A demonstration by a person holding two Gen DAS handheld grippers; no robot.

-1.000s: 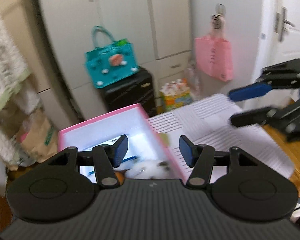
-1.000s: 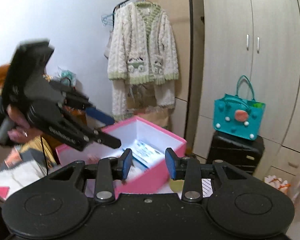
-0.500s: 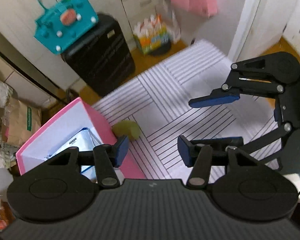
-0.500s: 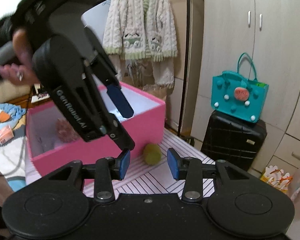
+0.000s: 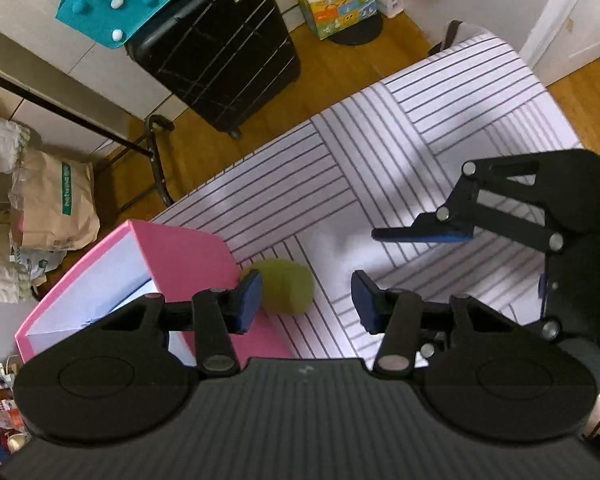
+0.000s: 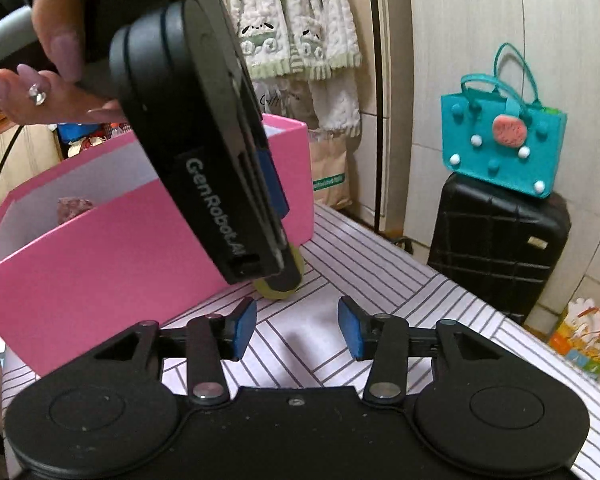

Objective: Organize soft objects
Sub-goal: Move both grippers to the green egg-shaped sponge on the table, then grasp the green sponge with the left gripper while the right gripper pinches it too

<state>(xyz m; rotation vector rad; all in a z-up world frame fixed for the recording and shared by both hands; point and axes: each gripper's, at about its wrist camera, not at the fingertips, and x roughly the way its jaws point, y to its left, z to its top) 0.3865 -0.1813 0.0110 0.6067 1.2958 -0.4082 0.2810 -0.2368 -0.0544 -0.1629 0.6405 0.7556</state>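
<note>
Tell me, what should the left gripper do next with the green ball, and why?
Probably slide a bit left and lower, so the green ball sits between its fingers, then close. The left gripper is open and empty, and the ball lies on the striped table against the pink box, off toward the left finger, not centred.

The left camera looks down from high up; the right looks sideways, low. Both see the striped white table [image 5: 380, 152] [image 6: 380, 264].
</note>
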